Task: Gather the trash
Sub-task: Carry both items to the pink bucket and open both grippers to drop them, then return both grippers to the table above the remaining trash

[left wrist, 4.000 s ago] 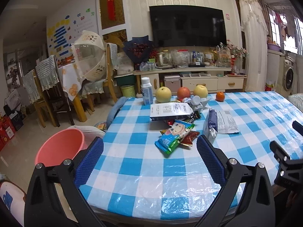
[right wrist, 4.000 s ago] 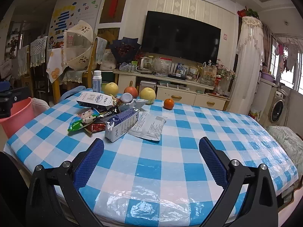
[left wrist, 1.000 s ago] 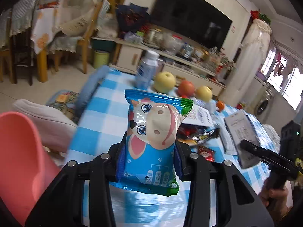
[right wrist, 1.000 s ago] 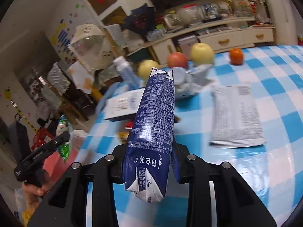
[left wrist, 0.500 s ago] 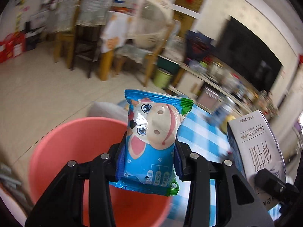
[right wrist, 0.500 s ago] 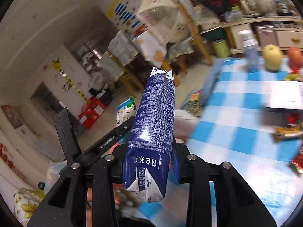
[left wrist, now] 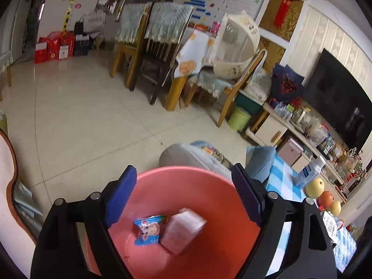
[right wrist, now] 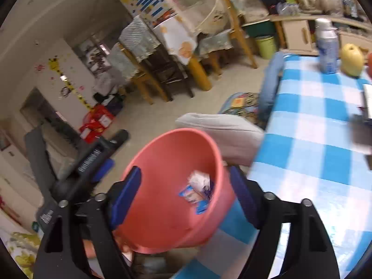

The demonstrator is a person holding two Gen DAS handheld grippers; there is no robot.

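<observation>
Snack pkt (left wrist: 148, 230) & carton (left wrist: 183, 233) in pink bin (left wrist: 186, 176), left tool (left wrist: 180, 197) & right tool (right wrist: 183, 196) just released, nothing between.

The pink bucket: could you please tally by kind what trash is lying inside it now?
Inside the pink bucket:
Snack packet, blue with a cartoon face: 1
Carton, lying on its side beside the packet: 1
Total: 2
</observation>
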